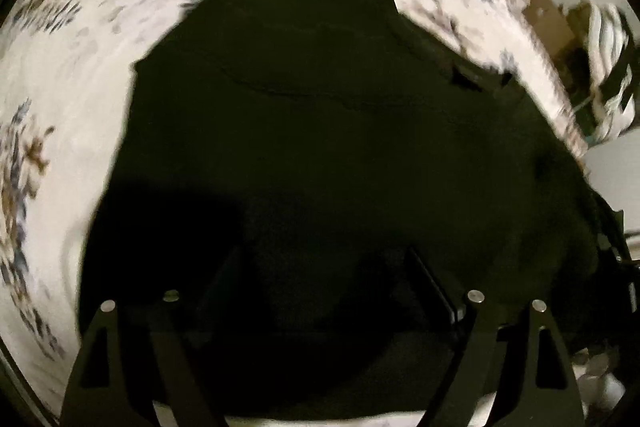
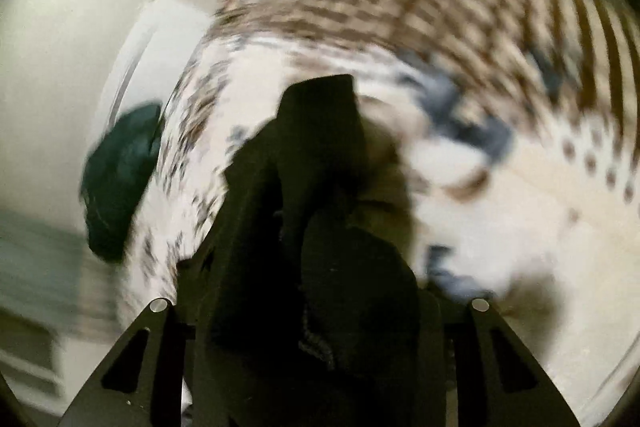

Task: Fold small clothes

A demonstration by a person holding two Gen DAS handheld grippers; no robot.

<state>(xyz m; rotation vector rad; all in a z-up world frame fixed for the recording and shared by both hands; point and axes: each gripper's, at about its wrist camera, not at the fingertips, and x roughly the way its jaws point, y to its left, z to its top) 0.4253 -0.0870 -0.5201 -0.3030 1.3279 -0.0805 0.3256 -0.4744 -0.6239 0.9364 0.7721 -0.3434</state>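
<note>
A black garment [image 1: 320,131] lies spread on a white bedcover with a blue and brown flower print [image 1: 80,39]. My left gripper [image 1: 320,267] hovers over its near part with its fingers [image 1: 430,283] wide apart and nothing between them. In the right wrist view my right gripper [image 2: 316,227] is shut on a bunched fold of the same black garment [image 2: 320,131], which drapes over both fingers and hides the tips. The view is blurred by motion.
A dark green cloth [image 2: 120,179] lies at the bed's left edge in the right wrist view. A striped white and dark item [image 1: 612,67] and brown furniture [image 1: 548,19] stand past the bed at upper right in the left wrist view. The bedcover [image 2: 520,227] spreads right of the right gripper.
</note>
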